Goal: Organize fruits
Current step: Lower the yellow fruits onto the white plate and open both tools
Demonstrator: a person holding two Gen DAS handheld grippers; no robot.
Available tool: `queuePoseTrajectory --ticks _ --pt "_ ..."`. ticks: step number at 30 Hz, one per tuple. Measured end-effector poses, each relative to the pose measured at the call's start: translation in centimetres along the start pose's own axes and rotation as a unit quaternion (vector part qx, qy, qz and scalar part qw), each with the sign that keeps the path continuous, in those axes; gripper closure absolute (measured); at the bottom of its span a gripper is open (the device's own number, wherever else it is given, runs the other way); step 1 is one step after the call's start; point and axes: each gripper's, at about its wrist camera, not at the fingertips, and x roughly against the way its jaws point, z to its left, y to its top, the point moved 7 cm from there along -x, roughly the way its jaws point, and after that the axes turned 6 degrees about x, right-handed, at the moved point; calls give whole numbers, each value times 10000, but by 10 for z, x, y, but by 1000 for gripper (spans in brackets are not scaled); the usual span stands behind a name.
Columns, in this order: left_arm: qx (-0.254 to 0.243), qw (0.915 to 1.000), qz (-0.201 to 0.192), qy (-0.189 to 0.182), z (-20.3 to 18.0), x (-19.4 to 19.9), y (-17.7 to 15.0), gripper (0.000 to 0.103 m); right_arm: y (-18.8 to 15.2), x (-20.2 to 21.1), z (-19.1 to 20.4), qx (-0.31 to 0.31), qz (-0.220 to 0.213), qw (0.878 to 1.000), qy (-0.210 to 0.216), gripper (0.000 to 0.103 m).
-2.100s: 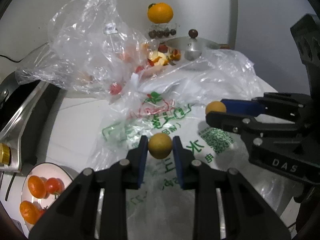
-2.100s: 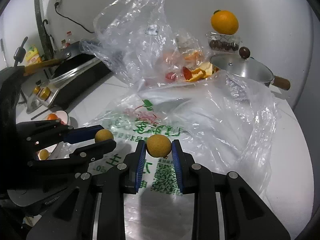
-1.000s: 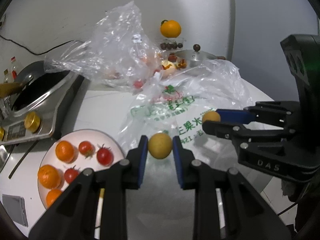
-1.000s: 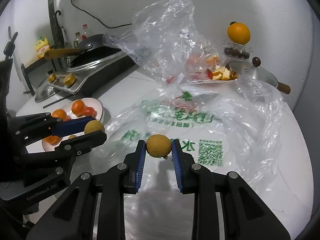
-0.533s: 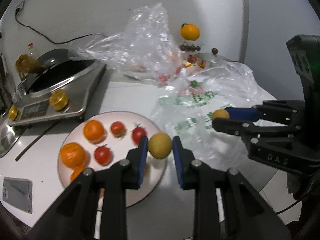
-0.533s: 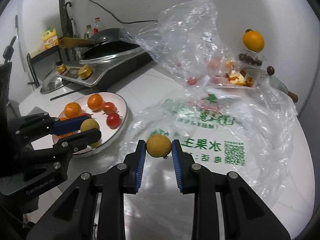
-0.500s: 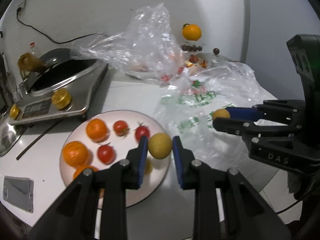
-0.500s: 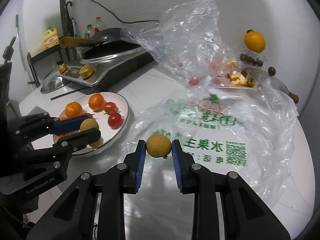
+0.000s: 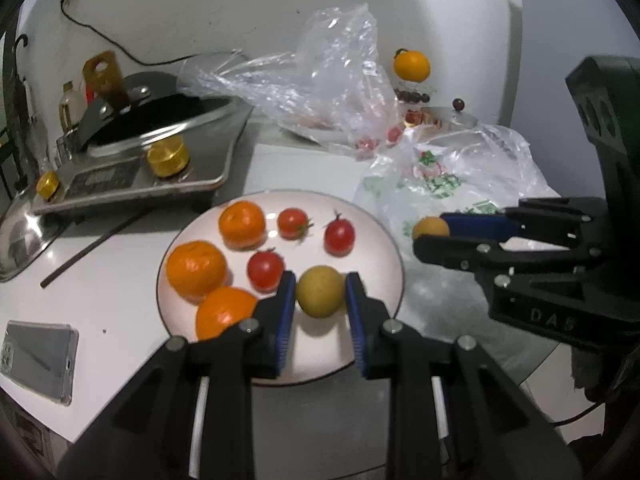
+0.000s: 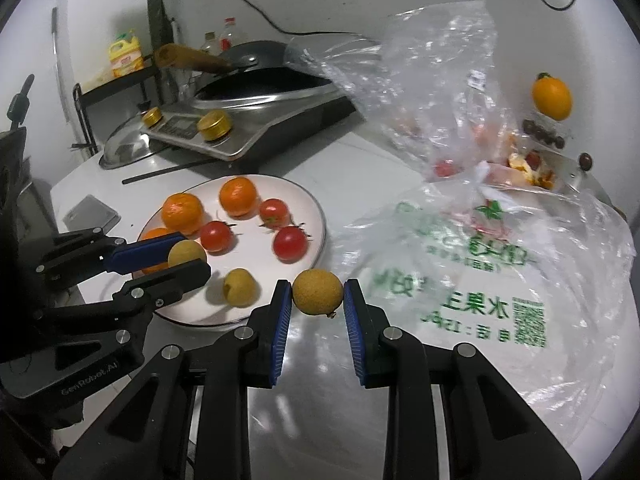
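My left gripper (image 9: pixel 320 300) is shut on a yellow-brown longan (image 9: pixel 320 296) and holds it just above the near part of the white plate (image 9: pixel 384 248). The plate carries three oranges (image 9: pixel 196 267) and three cherry tomatoes (image 9: pixel 339 236). In the right wrist view the left gripper (image 10: pixel 188 260) and its longan (image 10: pixel 186 253) hang over the plate (image 10: pixel 316 208), where another longan (image 10: pixel 239 286) lies. My right gripper (image 10: pixel 318 300) is shut on a second longan (image 10: pixel 318 291), just right of the plate's rim; it also shows in the left wrist view (image 9: pixel 430 236).
A printed plastic bag (image 10: pixel 480 264) lies flat to the right of the plate. A crumpled clear bag (image 9: pixel 332 92) with fruit sits behind. An induction cooker with a pan (image 9: pixel 148 148) stands at the back left. A phone (image 9: pixel 38 360) lies near the left table edge.
Both grippers have moved left from over the printed bag toward the plate, each still holding its longan. The left one now hangs lower over the plate.
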Motion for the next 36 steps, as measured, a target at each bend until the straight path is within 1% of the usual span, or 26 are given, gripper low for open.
queuePoseTrajectory --ticks 7,13,15,23,27,30,34,36 --pt "23 10000 31 -87 5 -3 -10 77 5 -16 14 86 80 9999 63 74" --pt "-43 9999 21 -161 7 -5 -12 77 7 -30 17 98 132 9998 59 74" --pt "-100 9998 24 -182 6 -5 -12 77 8 -32 17 117 97 9999 -8 74" --pt "-158 9996 62 -233 2 -7 -14 76 10 -34 14 59 69 10000 13 74" --pt "-162 9997 64 -192 2 -7 -14 76 10 -34 13 31 40 10000 36 74" --pt "-203 9997 61 -142 1 -7 -14 72 9 -33 12 16 19 10000 47 74" --pt "-192 9998 33 -53 1 -5 -14 70 6 -27 10 -54 -76 9999 79 74" --pt "-175 9998 -5 -4 1 -3 -14 68 5 -23 9 -82 -135 9998 100 69"
